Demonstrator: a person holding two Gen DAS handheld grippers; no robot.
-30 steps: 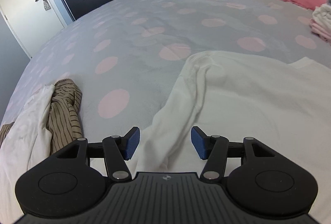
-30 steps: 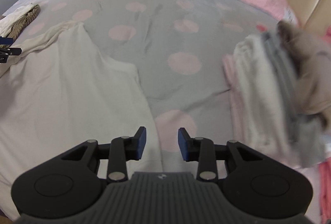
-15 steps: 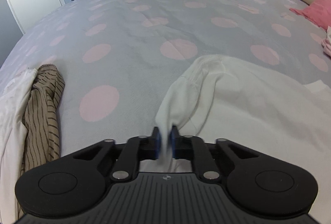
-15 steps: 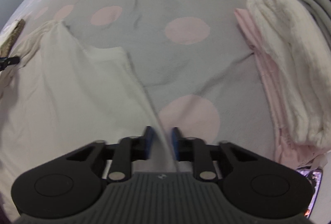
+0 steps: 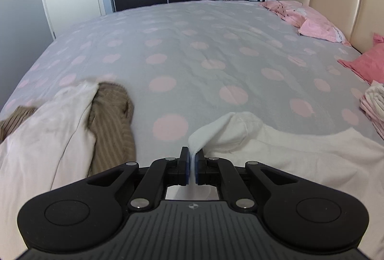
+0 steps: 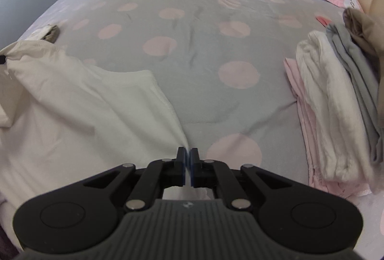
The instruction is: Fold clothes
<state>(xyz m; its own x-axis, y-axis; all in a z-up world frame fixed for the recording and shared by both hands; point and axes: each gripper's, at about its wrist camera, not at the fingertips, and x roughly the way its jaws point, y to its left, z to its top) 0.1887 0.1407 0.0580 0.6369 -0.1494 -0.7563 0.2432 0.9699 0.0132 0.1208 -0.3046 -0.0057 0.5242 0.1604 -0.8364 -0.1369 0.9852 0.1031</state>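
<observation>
Both tongs, left [image 5: 191,165] and right [image 6: 188,164], pinch the white shirt [image 6: 84,111] (opposite edges).

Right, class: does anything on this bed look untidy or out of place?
Yes. A crumpled brown striped garment lies tangled with a white one, unfolded, unlike the neat folded stack. The cream shirt is pinched by both grippers, left and right.

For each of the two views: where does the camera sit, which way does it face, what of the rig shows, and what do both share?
Left wrist: on the left gripper, angled down across the bed toward the wardrobe; fingers pinch the white shirt.
Right wrist: on the right gripper, facing up the bed; fingers pinch the shirt's other edge, folded stack at right.
Shared: the shirt, the dotted bedspread, pink pillows.
</observation>
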